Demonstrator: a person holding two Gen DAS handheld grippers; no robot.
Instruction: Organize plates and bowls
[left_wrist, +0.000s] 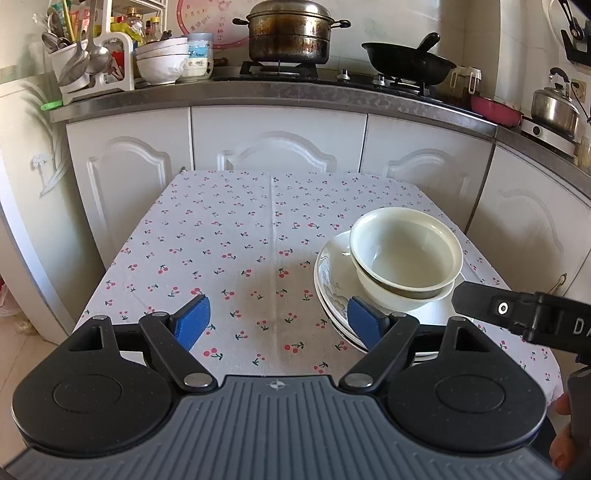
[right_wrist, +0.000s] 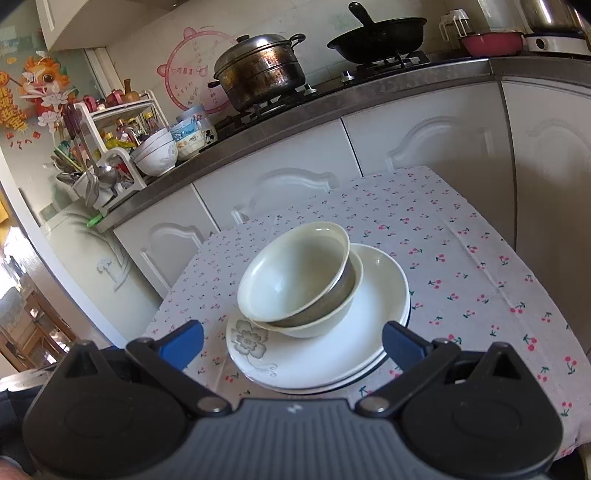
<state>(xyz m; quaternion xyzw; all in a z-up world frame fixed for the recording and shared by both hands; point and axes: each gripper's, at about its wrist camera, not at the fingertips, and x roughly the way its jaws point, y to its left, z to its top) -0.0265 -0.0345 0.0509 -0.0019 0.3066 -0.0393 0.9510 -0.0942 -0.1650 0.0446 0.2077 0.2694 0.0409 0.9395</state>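
stacked bowls on plates, cherry tablecloth

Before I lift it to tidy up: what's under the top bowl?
The top bowl nests tilted in a second bowl, on stacked plates. Their number and the cloth beneath are hidden.

A cherry-print cloth covers the worktop, which stands against white cabinets. On the counter above them sit a steel pot, black wok and kettle. Daylight falls across the cloth.
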